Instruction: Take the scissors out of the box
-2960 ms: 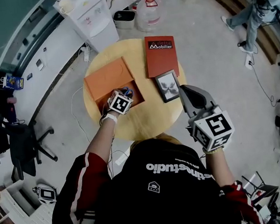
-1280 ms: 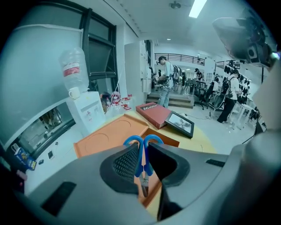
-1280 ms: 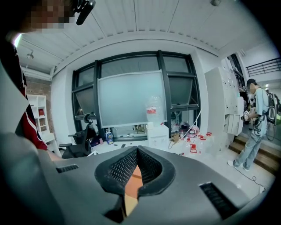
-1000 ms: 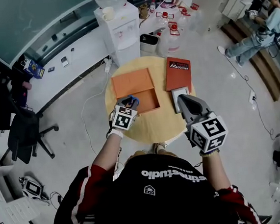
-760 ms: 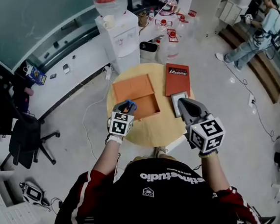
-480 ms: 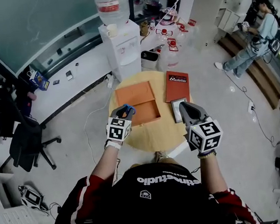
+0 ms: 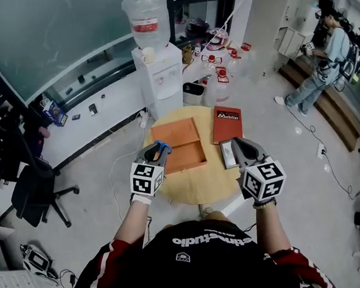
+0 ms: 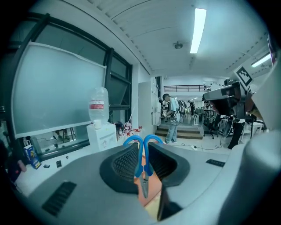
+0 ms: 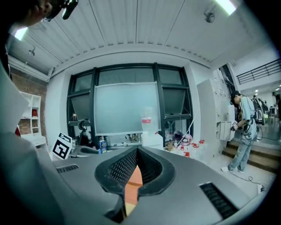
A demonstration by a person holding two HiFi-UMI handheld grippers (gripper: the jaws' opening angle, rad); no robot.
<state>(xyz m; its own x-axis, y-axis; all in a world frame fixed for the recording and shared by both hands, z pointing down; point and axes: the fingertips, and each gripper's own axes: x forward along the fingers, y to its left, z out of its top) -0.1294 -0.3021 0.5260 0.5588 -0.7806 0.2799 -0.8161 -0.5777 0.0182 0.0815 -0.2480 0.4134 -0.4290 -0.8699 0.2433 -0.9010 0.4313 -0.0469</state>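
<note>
Left gripper view: blue-handled scissors, blades down, pinched in the left hand-held gripper, up over the orange box's left edge. Right hand-held gripper is closed and empty. Red book sits right of the box.

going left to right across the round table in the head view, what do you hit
left gripper, jaws shut on the scissors → orange box → red book
</note>
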